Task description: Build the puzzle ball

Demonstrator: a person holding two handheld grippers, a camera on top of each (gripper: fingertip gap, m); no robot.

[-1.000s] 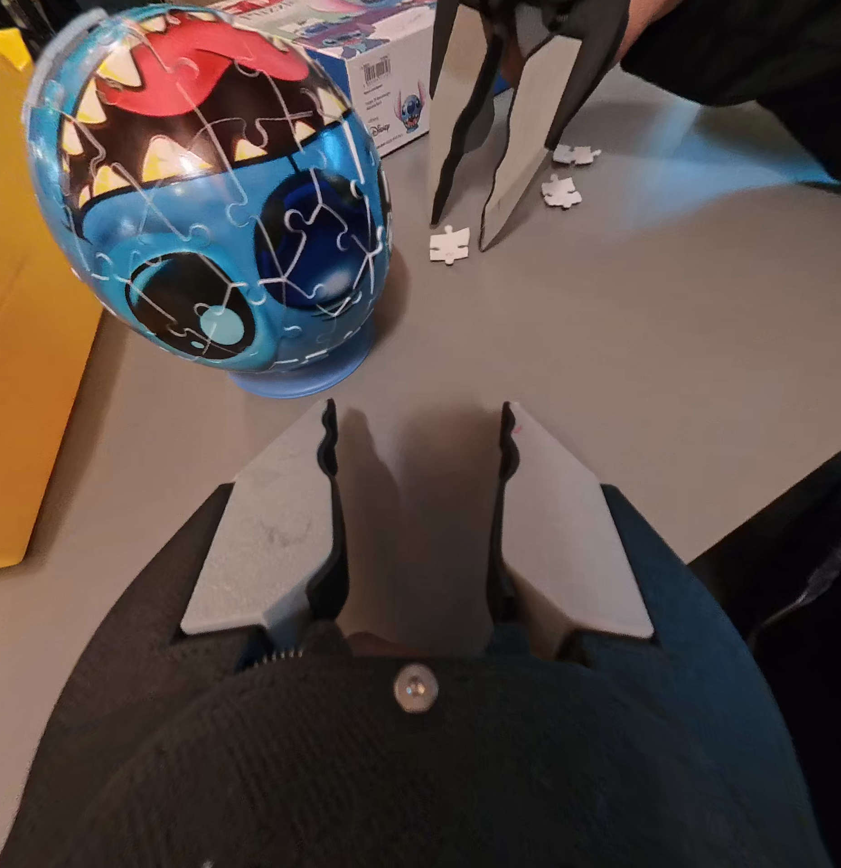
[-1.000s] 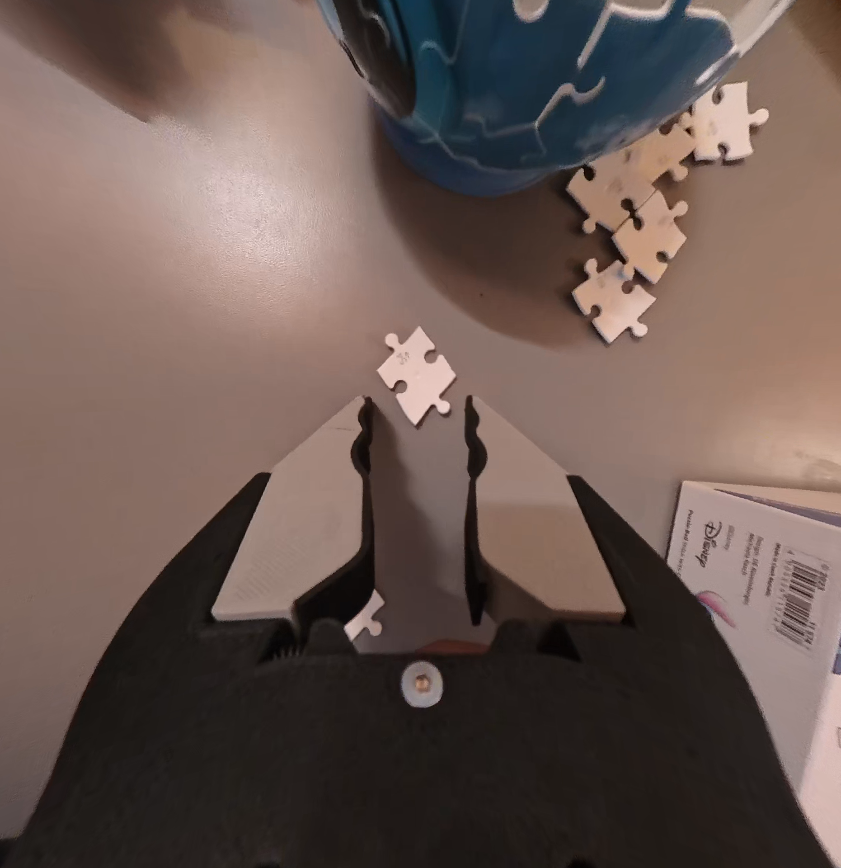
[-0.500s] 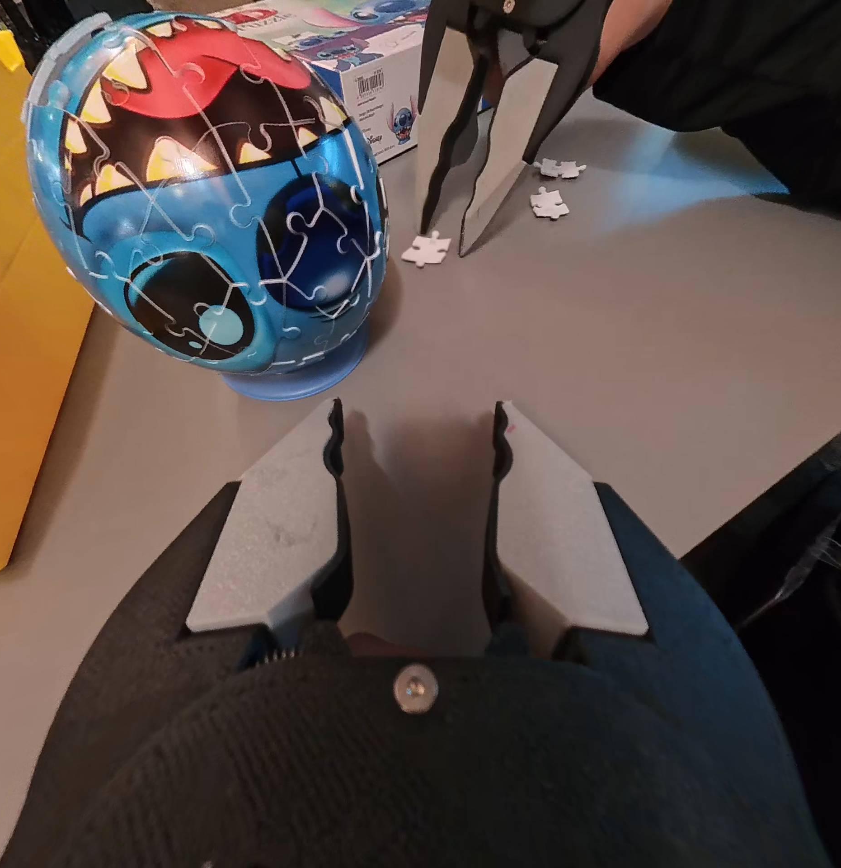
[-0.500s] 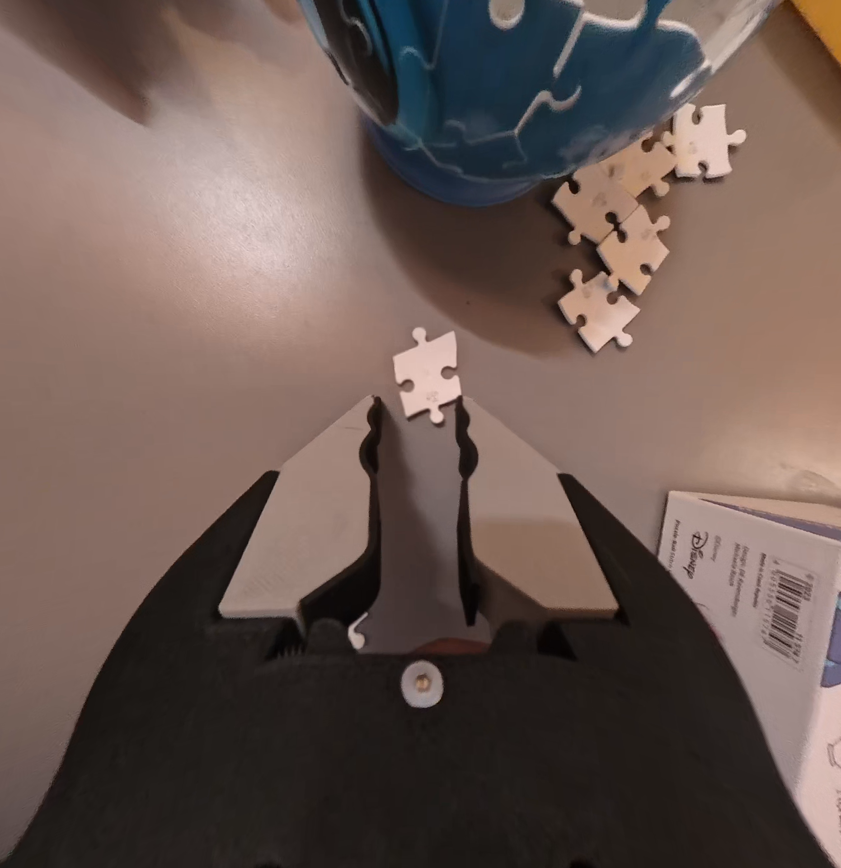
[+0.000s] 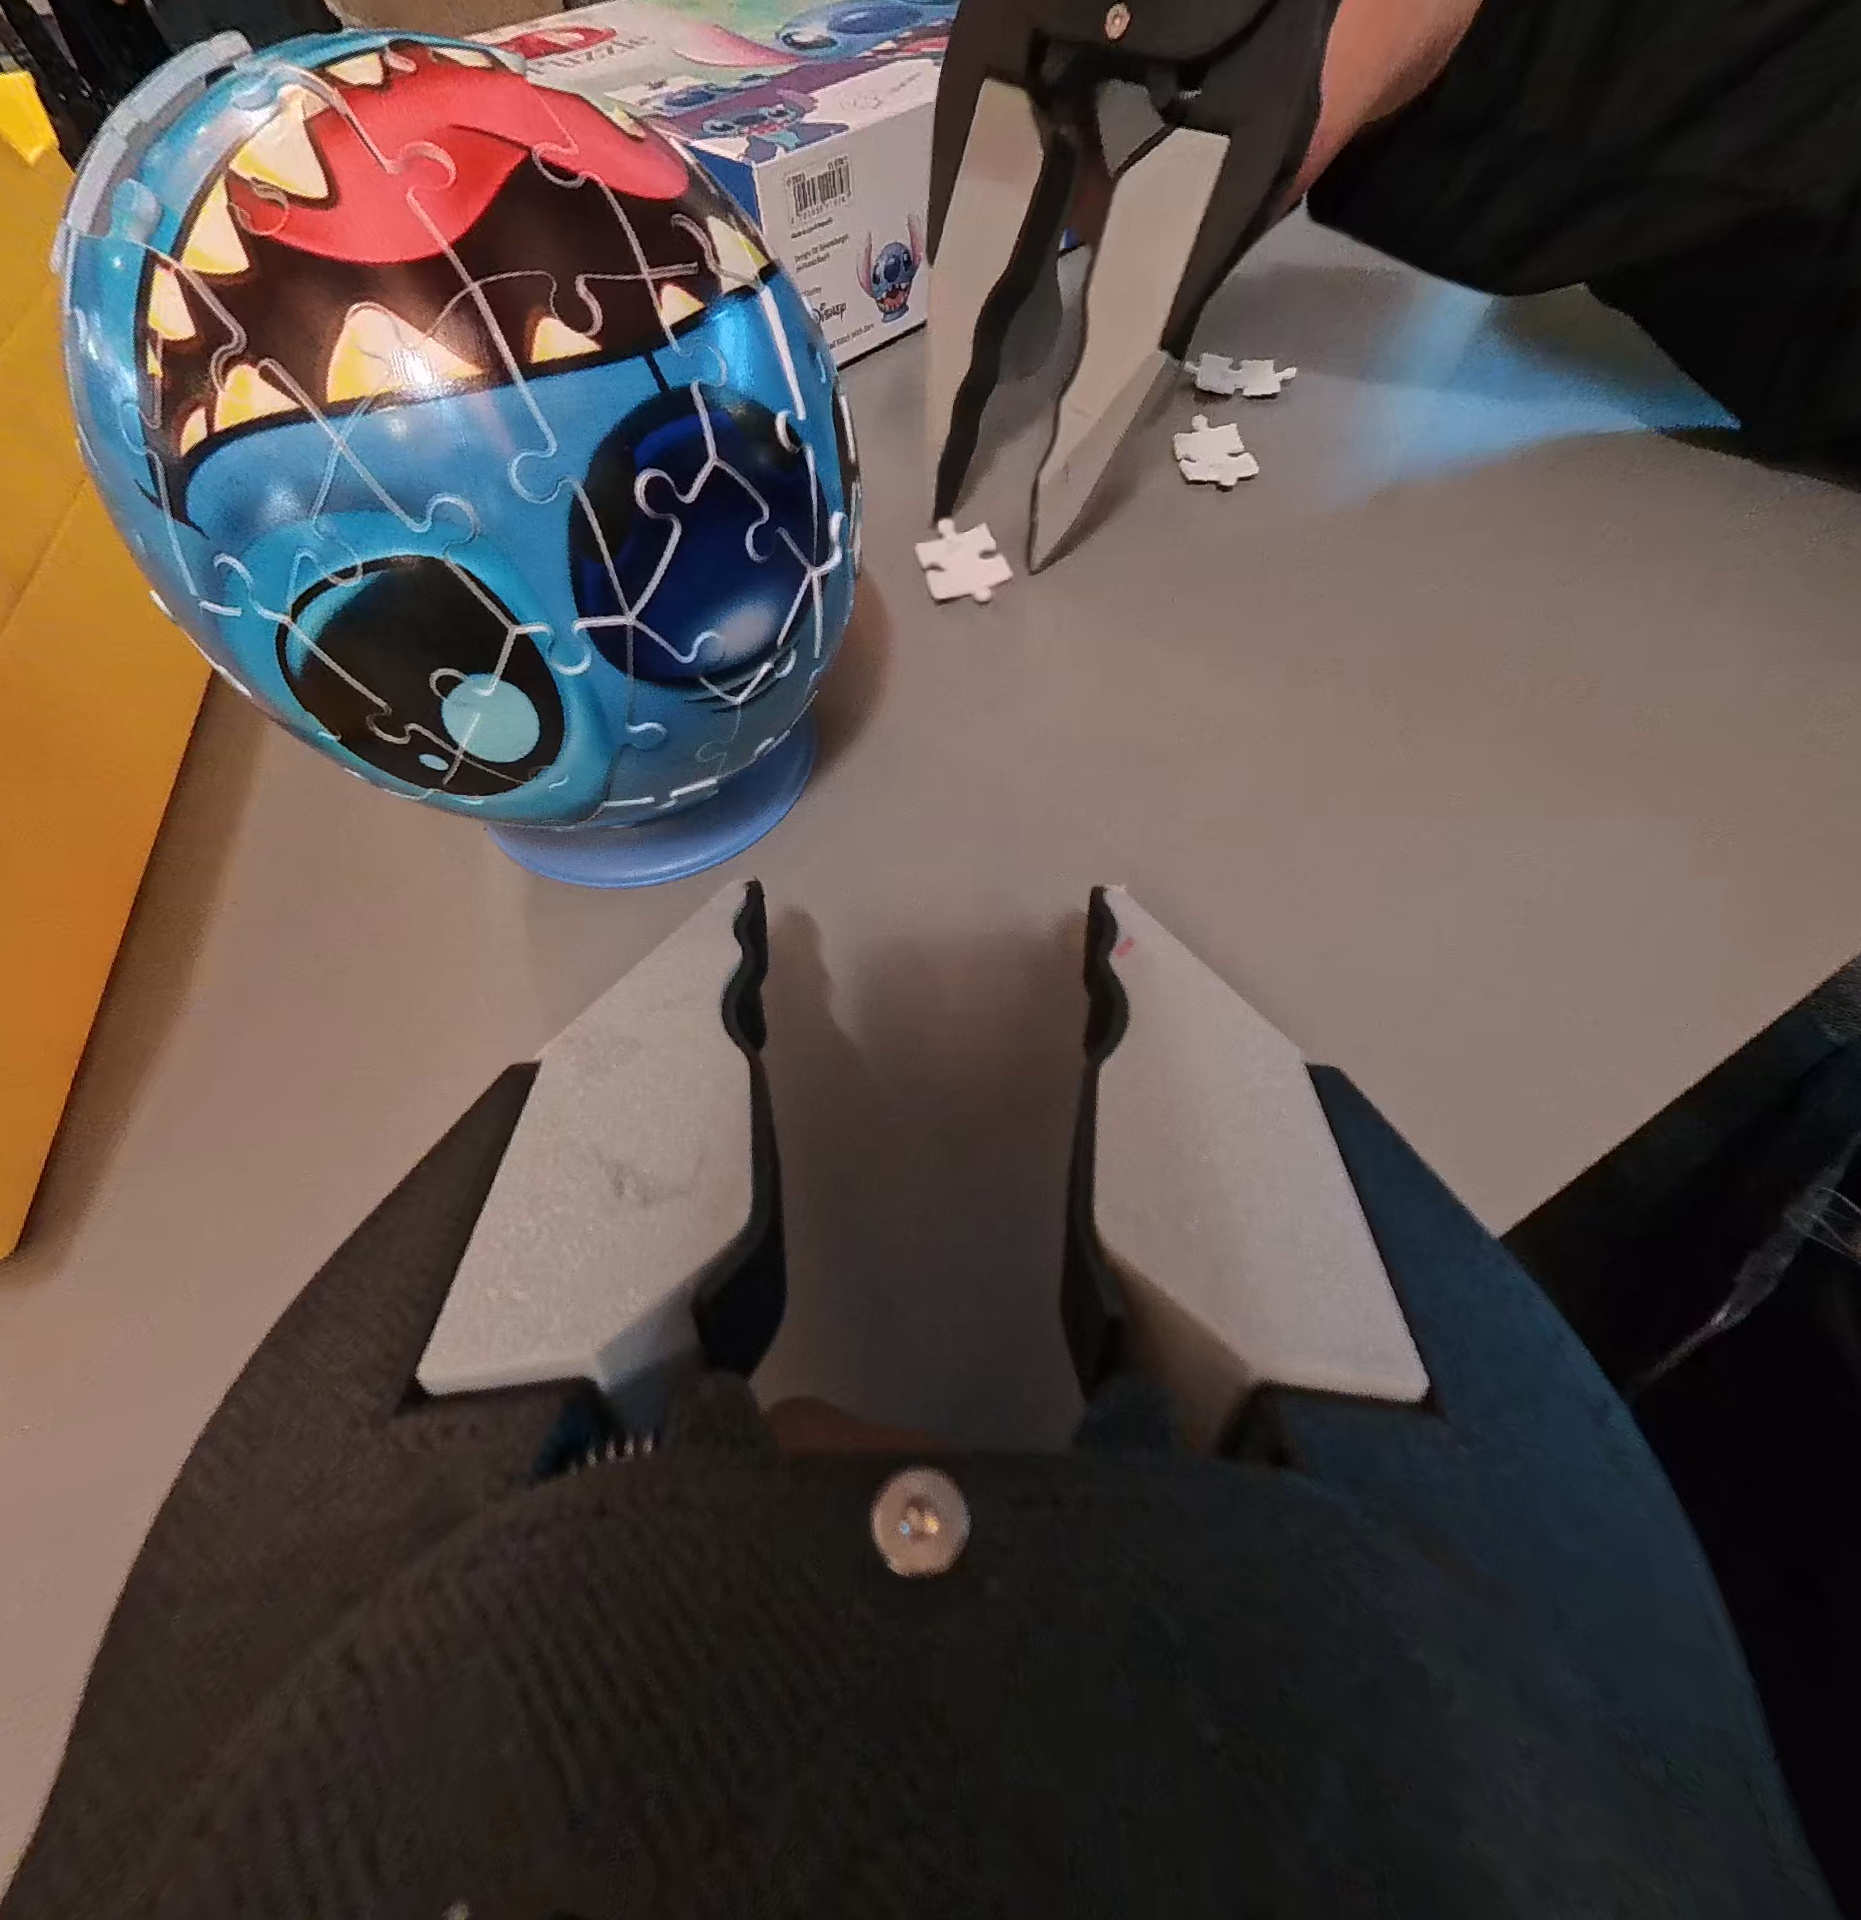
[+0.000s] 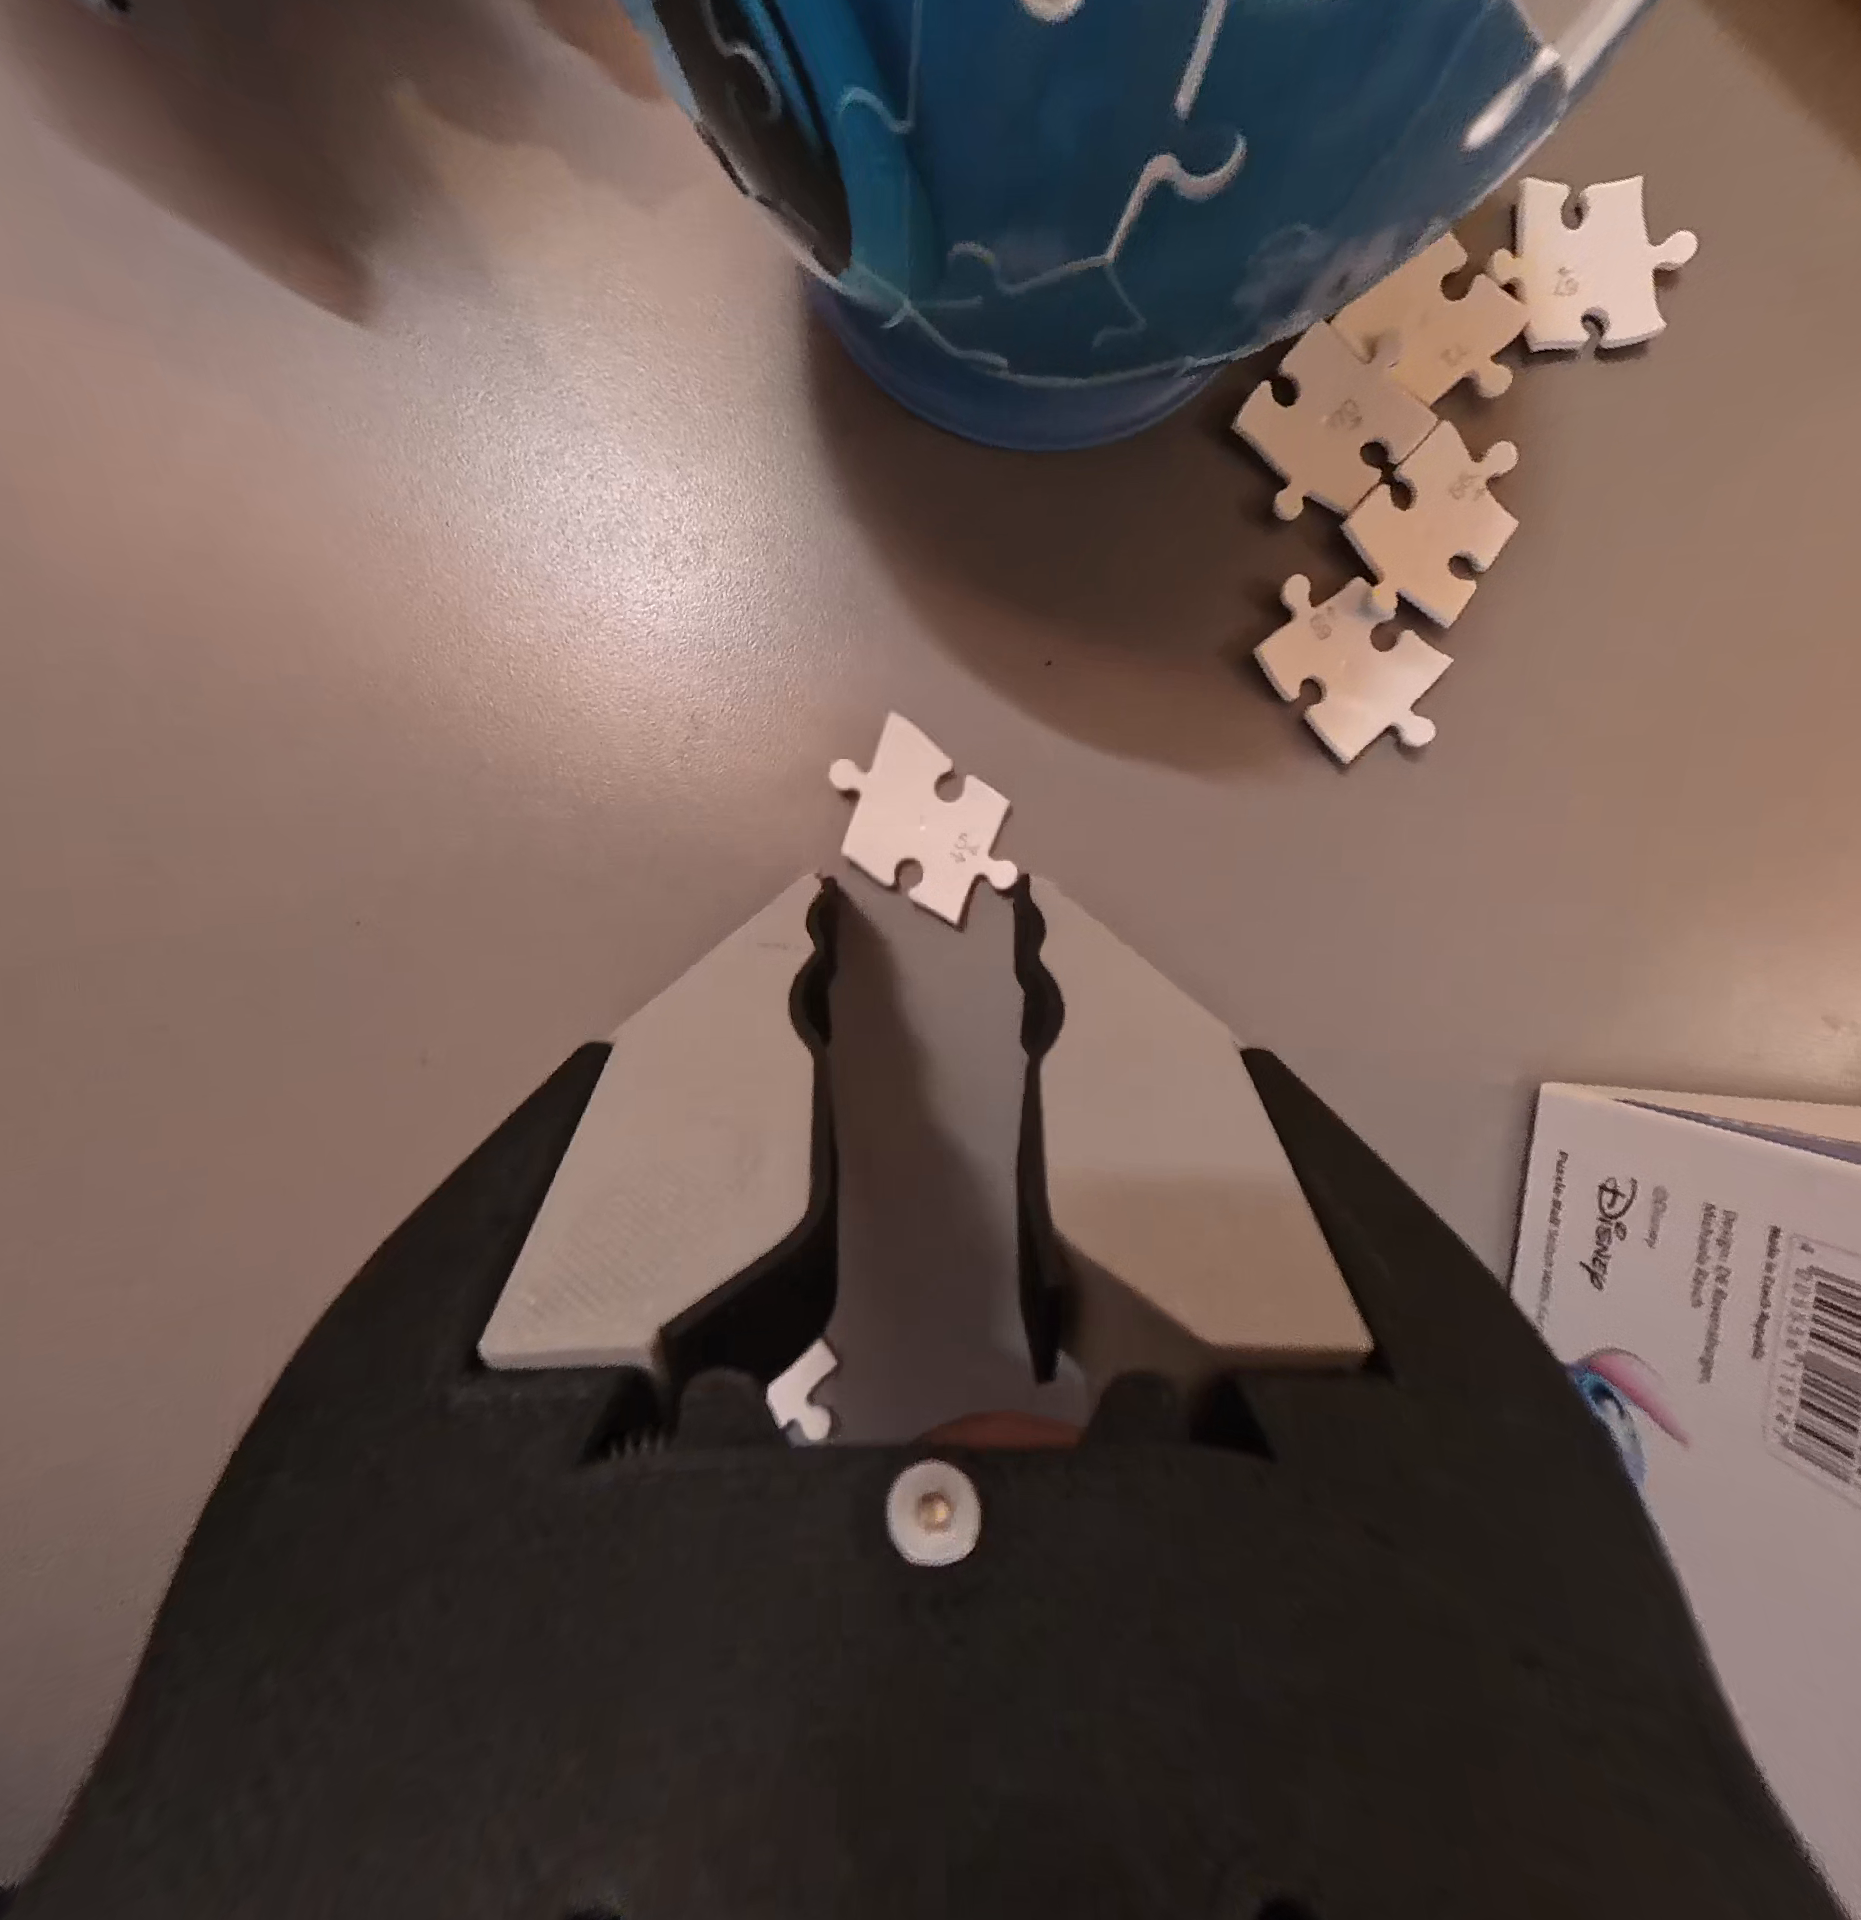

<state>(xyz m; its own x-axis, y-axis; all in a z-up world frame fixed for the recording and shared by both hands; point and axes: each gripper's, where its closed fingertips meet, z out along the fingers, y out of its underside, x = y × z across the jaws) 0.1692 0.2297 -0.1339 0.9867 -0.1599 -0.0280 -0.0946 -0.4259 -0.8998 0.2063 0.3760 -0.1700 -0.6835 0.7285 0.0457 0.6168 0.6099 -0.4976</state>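
The blue puzzle ball (image 5: pixel 458 478) stands on a blue ring base on the grey table (image 5: pixel 1321 779); its lower part shows in the right wrist view (image 6: pixel 1113 208). My left gripper (image 5: pixel 921 904) is open and empty, just in front of the ball's base. My right gripper (image 6: pixel 921 883) is open, tips down at the table, with a loose white puzzle piece (image 6: pixel 924 816) lying face down just at its tips. In the left wrist view the right gripper (image 5: pixel 993 540) stands over that piece (image 5: pixel 964 561), right of the ball.
Several white pieces (image 6: pixel 1404 468) lie beside the ball's base. Two more pieces (image 5: pixel 1222 421) lie behind the right gripper. The puzzle box (image 5: pixel 832 197) (image 6: pixel 1715 1351) stands behind the ball. A yellow bin (image 5: pixel 43 675) borders the left. The table edge (image 5: pixel 1684 1091) runs at the right. The left gripper's tips are roughly 15 cm from the right gripper's.
The white piece has turned and slid a little at the right gripper's tips. The right gripper's fingers narrowed, then widened a bit. The left gripper drew back slightly from the ball.
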